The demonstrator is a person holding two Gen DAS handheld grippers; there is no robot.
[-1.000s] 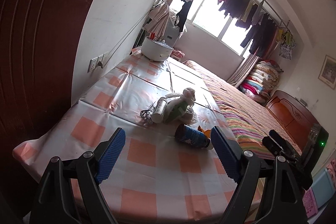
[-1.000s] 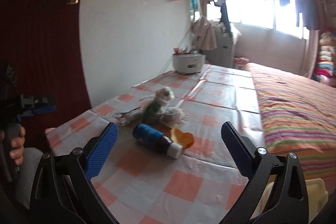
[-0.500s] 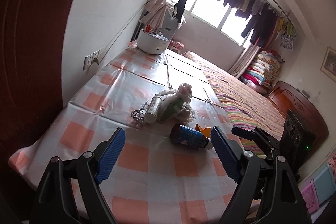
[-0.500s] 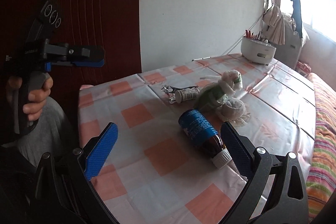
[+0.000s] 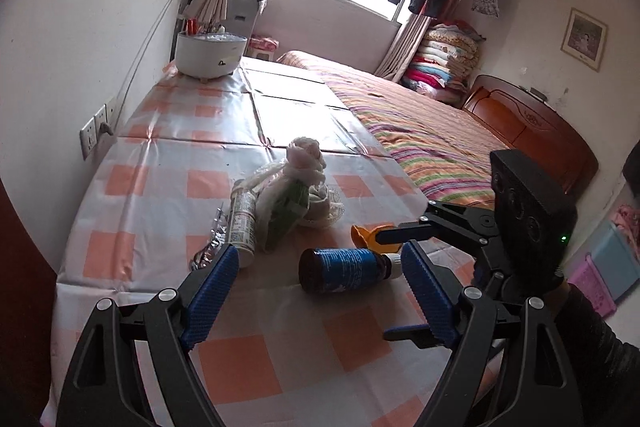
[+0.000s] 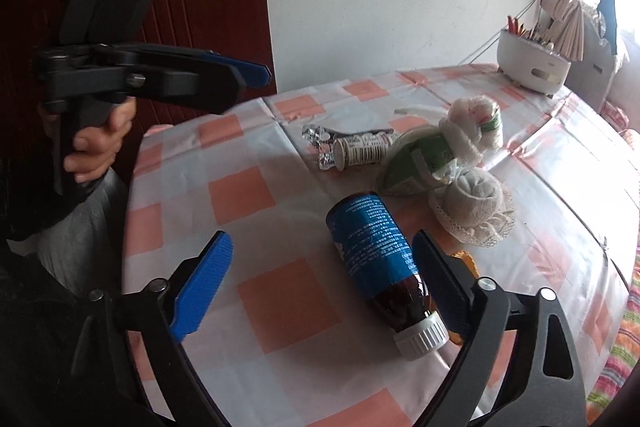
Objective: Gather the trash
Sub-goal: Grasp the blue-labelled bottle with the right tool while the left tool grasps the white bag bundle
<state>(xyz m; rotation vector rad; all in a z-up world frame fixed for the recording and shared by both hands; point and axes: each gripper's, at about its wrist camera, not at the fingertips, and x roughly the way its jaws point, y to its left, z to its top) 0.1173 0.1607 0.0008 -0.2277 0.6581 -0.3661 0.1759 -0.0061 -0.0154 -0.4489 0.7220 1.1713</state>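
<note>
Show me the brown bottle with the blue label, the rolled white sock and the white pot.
Brown glass bottle with blue label (image 6: 372, 247), right wrist view, label.
Rolled white sock (image 6: 478, 193), right wrist view, roll's top.
White round pot (image 5: 210, 53), left wrist view, side wall.

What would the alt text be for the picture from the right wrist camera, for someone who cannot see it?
The right claw, closing but not yet gripping, straddles a brown bottle with a blue label lying on a checked tablecloth. Behind it lie a small white bottle, a green packet and rolled white socks. At left, a hand holds the left claw.

Blue-labelled brown bottle (image 5: 347, 270) lying on checked tablecloth (image 5: 168, 147)
</note>
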